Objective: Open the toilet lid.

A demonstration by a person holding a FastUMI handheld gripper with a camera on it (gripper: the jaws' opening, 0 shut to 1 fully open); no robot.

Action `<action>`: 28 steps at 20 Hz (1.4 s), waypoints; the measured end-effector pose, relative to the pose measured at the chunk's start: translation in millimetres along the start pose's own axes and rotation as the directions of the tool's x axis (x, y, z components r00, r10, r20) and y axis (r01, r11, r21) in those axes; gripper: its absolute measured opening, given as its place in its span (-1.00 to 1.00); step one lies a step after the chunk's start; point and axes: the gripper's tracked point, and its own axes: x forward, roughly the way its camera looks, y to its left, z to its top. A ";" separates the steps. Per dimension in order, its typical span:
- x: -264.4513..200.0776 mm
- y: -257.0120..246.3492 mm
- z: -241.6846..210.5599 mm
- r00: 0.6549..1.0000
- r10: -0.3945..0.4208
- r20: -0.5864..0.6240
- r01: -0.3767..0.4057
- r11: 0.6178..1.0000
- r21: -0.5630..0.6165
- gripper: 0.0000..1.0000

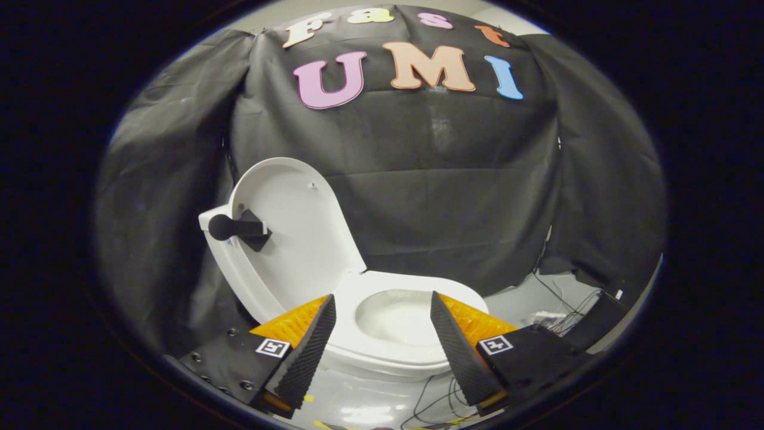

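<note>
A white toilet (391,325) stands just ahead of my fingers, its bowl showing between them. Its lid (298,233) stands raised, leaning back to the left of the bowl against the black cloth. A black handle (239,228) with a round knob sticks out from the lid's inner face. My gripper (382,304) is open, its fingers wide apart on either side of the bowl, holding nothing and touching nothing.
Black cloth (453,191) walls the booth behind and to both sides. Thin cables (567,310) and a black box (600,316) lie on the pale floor to the right of the toilet. More cable lies on the floor below the bowl.
</note>
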 end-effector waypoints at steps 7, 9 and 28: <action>4.4 -26.2 -22.5 0.999 0.007 -0.039 -0.009 0.998 -0.061 0.98; 6.4 -25.9 -35.3 0.998 0.011 -0.061 -0.016 0.997 -0.080 0.98; 1.4 -76.2 15.5 0.982 -0.113 0.152 0.099 0.991 0.095 0.94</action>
